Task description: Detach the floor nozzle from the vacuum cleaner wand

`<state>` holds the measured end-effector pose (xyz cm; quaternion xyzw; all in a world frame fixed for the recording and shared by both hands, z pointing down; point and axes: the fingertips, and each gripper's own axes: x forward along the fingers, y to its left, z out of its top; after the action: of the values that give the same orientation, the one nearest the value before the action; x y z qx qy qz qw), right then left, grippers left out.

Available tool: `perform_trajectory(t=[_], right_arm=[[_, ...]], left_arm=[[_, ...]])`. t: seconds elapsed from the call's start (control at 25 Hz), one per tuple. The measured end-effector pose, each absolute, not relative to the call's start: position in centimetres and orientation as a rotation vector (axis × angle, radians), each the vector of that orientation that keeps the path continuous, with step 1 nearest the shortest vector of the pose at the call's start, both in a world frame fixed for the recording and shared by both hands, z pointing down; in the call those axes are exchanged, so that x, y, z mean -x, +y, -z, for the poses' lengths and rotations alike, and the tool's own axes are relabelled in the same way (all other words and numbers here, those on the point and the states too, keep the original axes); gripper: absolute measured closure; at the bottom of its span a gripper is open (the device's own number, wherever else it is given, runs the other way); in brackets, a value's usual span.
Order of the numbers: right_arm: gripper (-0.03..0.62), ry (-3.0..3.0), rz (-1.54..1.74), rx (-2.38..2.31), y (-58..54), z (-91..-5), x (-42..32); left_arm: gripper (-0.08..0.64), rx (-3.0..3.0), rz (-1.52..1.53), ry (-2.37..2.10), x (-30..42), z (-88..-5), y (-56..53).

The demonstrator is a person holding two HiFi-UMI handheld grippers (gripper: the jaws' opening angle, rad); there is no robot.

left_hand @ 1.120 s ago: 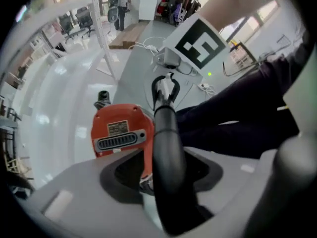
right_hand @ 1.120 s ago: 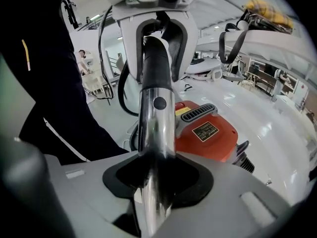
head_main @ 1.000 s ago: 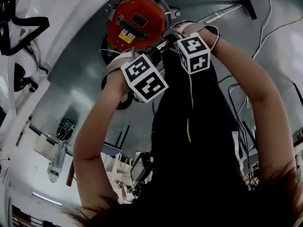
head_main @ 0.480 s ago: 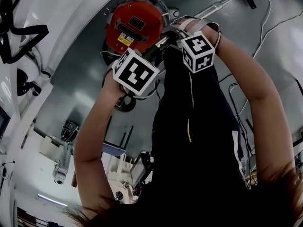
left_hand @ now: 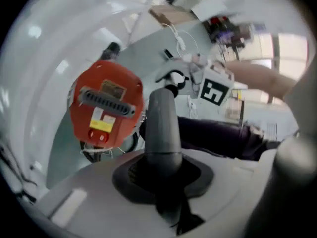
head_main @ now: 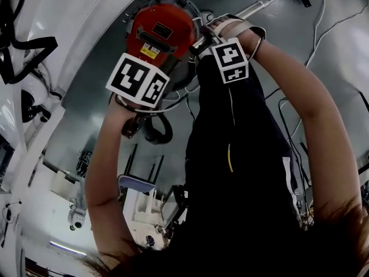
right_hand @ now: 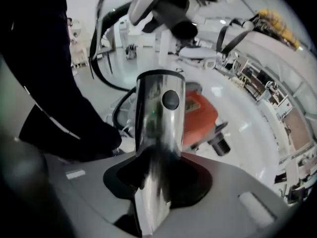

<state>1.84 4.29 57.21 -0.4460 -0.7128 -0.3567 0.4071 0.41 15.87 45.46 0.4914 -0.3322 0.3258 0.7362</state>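
I can read no text, brand or number in any view. The red vacuum cleaner body (head_main: 180, 23) carries a yellow label (head_main: 150, 51) and a dark plate (head_main: 161, 32), both too small and blurred to read. The marker cubes (head_main: 138, 79) bear only black-and-white square patterns, not characters.

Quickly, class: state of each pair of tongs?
Left tongs: just been closing, gripping the grey tube.
Right tongs: just been closing, gripping the metal wand.
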Motion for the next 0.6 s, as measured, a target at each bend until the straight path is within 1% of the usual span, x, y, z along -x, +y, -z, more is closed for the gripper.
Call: perform_trajectory(t=[0.08,0.2,0.4,0.6], right_arm=[[0.465,-1.706,0.925,1.084,0.3,-59.1,-4.3],[0.463,-1.692,0.915,1.02,-2.8,-58.9,-4.9],[0.462,-1.793,0.842,0.964,-0.4,-57.0,-0.6],[0.459,-1.865,0.784,0.943,2.9,-56.6,2.9]], left_arm=[[0.489,-1.012,-0.582,-0.758,1.5,-43.3,18.7],[0.497,-1.017,-0.614,-0.871,3.5,-42.7,20.5],[0.5,-1.138,-0.629,-0.959,0.7,-45.6,15.0],[0.502,-1.113,-0.649,-1.033,2.0,-48.7,13.3]])
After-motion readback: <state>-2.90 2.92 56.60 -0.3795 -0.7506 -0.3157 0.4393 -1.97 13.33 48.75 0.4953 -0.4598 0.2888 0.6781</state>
